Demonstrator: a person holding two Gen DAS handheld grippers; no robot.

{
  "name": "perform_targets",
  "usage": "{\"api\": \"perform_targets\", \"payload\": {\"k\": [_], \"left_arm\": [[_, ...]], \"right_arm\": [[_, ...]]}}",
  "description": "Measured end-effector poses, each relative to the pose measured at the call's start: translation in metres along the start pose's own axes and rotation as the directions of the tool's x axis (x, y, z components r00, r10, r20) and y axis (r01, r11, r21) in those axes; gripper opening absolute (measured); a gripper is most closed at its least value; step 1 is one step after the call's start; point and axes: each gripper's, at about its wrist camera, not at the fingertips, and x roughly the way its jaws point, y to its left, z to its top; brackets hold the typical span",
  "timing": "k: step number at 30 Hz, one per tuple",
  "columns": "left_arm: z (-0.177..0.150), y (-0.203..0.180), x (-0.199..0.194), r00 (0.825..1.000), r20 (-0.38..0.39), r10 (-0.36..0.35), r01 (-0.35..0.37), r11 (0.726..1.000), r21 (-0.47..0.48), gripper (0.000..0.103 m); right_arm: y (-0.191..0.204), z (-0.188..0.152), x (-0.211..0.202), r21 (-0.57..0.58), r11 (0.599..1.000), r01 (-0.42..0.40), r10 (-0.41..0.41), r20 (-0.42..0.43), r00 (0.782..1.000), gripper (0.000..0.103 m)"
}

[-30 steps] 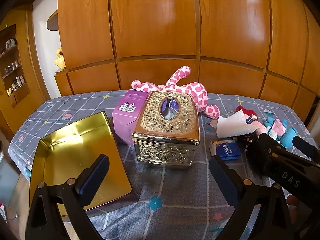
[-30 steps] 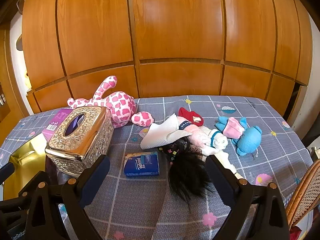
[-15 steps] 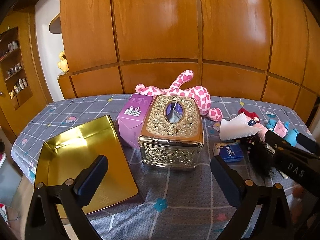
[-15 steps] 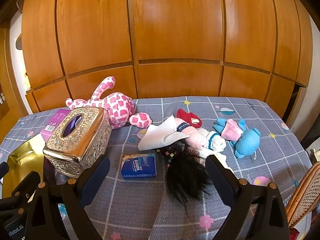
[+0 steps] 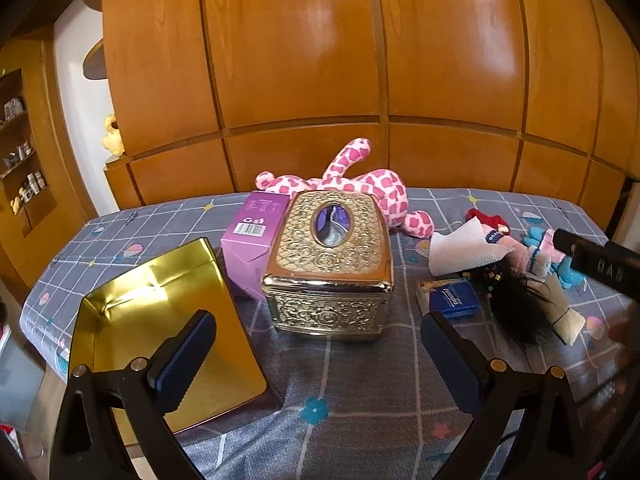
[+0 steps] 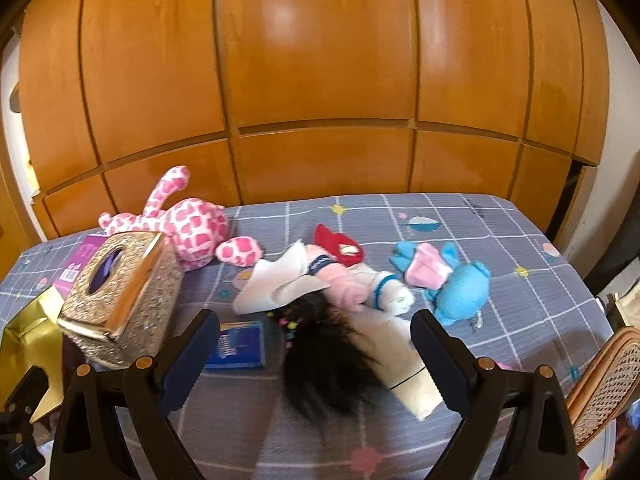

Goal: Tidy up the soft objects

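A pink spotted plush (image 5: 372, 192) (image 6: 188, 228) lies at the back of the grey checked table. A black-haired doll (image 6: 332, 344) (image 5: 516, 296) lies mid-table, with a white tissue (image 6: 276, 288) (image 5: 464, 248) over its head end. A blue plush with pink skirt (image 6: 452, 280) lies to its right. A blue tissue pack (image 6: 240, 346) (image 5: 454, 300) lies beside the doll's hair. My left gripper (image 5: 316, 356) is open and empty, before the ornate gold tissue box (image 5: 332, 260). My right gripper (image 6: 312, 356) is open and empty, low over the doll's hair.
An open gold tin (image 5: 160, 320) lies at the front left. A purple carton (image 5: 252, 240) stands behind it, against the gold box (image 6: 120, 296). A wicker chair (image 6: 600, 384) stands at the right edge. Wooden wall panels (image 6: 320, 80) back the table.
Both grippers have drawn back and risen slightly, then the right gripper moved forward over the doll's hair. Both stayed open. No object has moved.
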Motion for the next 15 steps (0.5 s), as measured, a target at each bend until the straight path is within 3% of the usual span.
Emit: {"api": "perform_targets", "payload": {"k": [15], "left_arm": [[0.004, -0.026, 0.006, 0.996, -0.026, -0.089, 0.09, 0.992, 0.084, 0.103]], "right_arm": [[-0.069, 0.02, 0.033, 0.111, 0.989, 0.098, -0.096, -0.028, 0.995, 0.098]]}}
